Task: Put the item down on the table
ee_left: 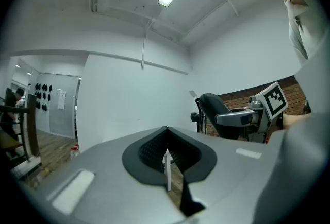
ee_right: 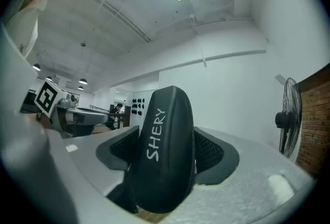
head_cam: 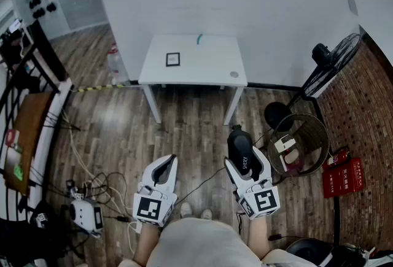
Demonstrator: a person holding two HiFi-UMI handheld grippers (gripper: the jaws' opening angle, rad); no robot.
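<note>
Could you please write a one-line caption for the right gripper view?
Right gripper gripping a black SHERY-marked item before a white wall, fan at right.

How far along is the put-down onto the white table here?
Done: the right gripper is clamped on the black item marked SHERY. In hand: the carry; the item is held above the wood floor, short of the white table. Left to do: reach the table, lower the item onto its top and open the jaws. The left gripper is shut and empty.
</note>
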